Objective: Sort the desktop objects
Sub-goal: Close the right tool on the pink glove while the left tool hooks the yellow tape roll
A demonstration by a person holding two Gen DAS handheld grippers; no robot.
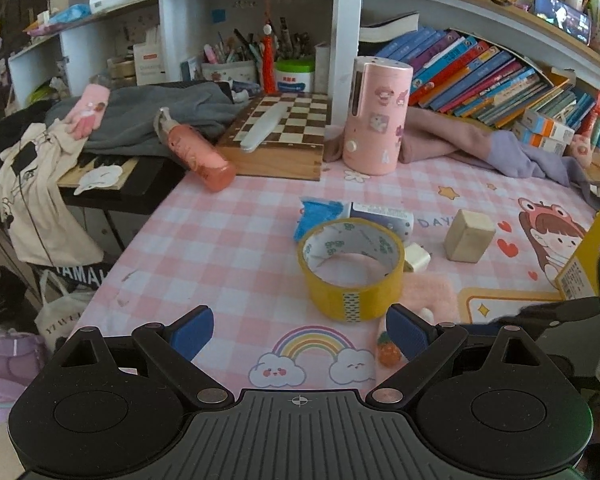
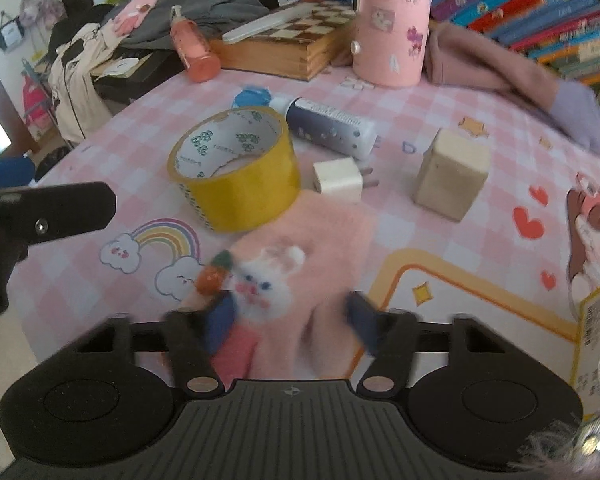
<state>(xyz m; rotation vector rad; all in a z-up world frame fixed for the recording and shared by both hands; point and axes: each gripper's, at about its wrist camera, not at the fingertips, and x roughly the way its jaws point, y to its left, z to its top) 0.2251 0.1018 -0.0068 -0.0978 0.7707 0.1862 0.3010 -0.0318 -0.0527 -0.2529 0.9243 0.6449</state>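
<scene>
A pink fluffy glove [image 2: 311,232] with a white rabbit and an orange carrot lies on the checked desk mat [image 2: 379,92]. My right gripper [image 2: 292,318] has its blue pads against both sides of the glove's near end, and the picture is blurred there. A yellow tape roll [image 1: 351,276] stands just beyond my left gripper [image 1: 300,332], which is open over the rainbow print with nothing between its fingers. Behind the roll lie a white charger plug [image 2: 337,180], a pale wooden block [image 2: 451,172], a dark-and-white tube [image 2: 331,128] and a blue scrap [image 2: 252,96].
At the back stand a pink cylinder with stickers [image 1: 375,116], a wooden chessboard box [image 1: 284,136] and a leaning pink bottle [image 1: 200,152]. Clothes are piled at left and right. Books fill the shelf at right. A yellow box [image 1: 583,264] stands at the mat's right edge.
</scene>
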